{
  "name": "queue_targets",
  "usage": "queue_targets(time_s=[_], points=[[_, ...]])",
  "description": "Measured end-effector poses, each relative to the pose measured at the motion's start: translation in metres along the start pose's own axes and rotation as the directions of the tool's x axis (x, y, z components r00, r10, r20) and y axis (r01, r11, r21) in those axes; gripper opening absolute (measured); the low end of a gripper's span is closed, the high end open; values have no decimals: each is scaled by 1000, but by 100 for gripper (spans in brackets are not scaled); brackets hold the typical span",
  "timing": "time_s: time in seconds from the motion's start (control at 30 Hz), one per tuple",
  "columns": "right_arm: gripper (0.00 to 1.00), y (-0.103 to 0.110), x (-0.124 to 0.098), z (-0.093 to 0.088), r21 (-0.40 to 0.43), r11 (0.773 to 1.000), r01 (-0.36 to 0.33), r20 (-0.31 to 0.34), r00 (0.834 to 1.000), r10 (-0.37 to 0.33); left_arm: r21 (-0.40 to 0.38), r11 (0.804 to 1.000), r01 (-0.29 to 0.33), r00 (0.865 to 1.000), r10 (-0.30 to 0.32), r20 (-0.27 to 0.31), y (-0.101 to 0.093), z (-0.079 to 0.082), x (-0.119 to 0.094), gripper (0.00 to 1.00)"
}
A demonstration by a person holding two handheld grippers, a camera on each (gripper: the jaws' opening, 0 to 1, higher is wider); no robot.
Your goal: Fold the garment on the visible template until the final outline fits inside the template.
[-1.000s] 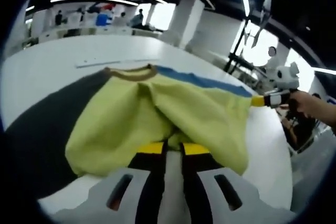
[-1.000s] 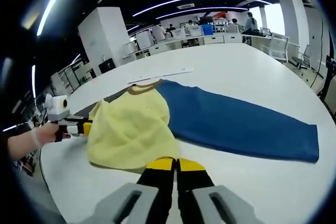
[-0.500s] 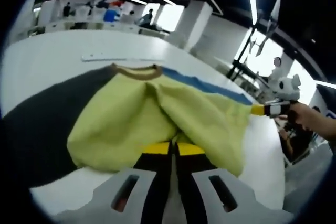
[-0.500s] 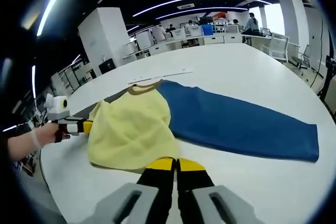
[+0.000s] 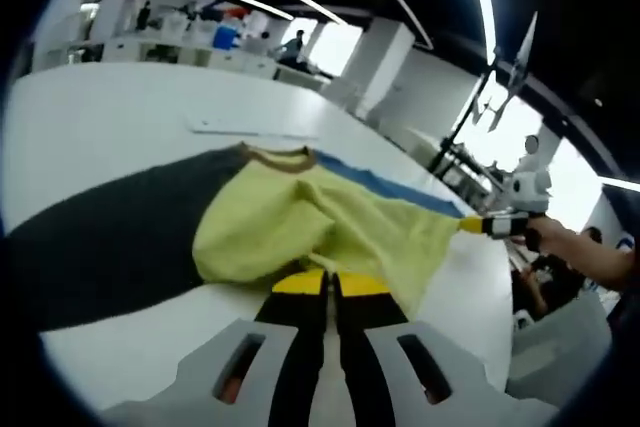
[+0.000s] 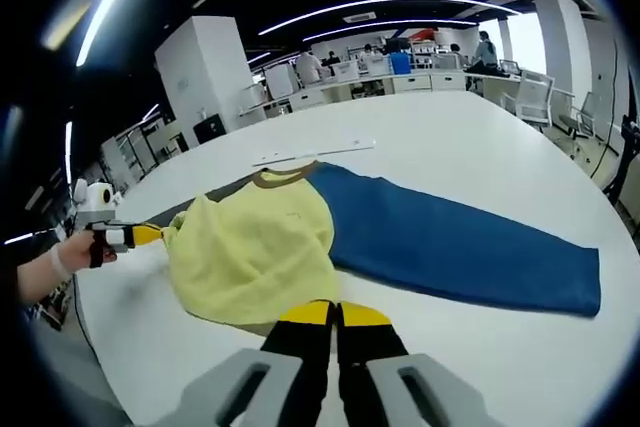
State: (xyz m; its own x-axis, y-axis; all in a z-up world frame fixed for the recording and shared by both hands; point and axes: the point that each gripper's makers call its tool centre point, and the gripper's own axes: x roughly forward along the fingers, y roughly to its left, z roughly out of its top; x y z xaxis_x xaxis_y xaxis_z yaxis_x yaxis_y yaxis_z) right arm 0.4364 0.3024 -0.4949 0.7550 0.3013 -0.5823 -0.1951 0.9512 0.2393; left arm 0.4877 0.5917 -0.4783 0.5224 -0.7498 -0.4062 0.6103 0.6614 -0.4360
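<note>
The yellow knit garment [image 6: 255, 252] with blue [image 6: 450, 237] and dark grey [image 5: 110, 232] sleeves lies spread on the white round worktop [image 6: 480, 137]; my left fingers [image 5: 322, 285] and right fingers [image 6: 335, 315] each pinch its hem closed.

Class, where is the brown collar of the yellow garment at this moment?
In the right gripper view, the brown collar lies at the yellow garment's far edge, just before the white strip on the table, beside the blue template.

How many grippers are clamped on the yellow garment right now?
2. The left gripper pinches the near hem of the yellow garment in the left gripper view, jaws closed; the right gripper pinches the opposite hem in its view and also appears at the far corner.
</note>
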Motion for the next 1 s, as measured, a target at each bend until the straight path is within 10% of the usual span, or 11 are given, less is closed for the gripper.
queue_targets(time_s=[0.63, 1.0], points=[[0, 24, -29, 19, -162, 985, -59, 5, 998, 61, -98, 995, -24, 1000, 26, 16, 3, -9, -76, 0], [0, 70, -66, 2, -373, 911, -177, -75, 984, 161, -211, 977, -24, 1000, 19, -26, -9, -33, -107, 0]])
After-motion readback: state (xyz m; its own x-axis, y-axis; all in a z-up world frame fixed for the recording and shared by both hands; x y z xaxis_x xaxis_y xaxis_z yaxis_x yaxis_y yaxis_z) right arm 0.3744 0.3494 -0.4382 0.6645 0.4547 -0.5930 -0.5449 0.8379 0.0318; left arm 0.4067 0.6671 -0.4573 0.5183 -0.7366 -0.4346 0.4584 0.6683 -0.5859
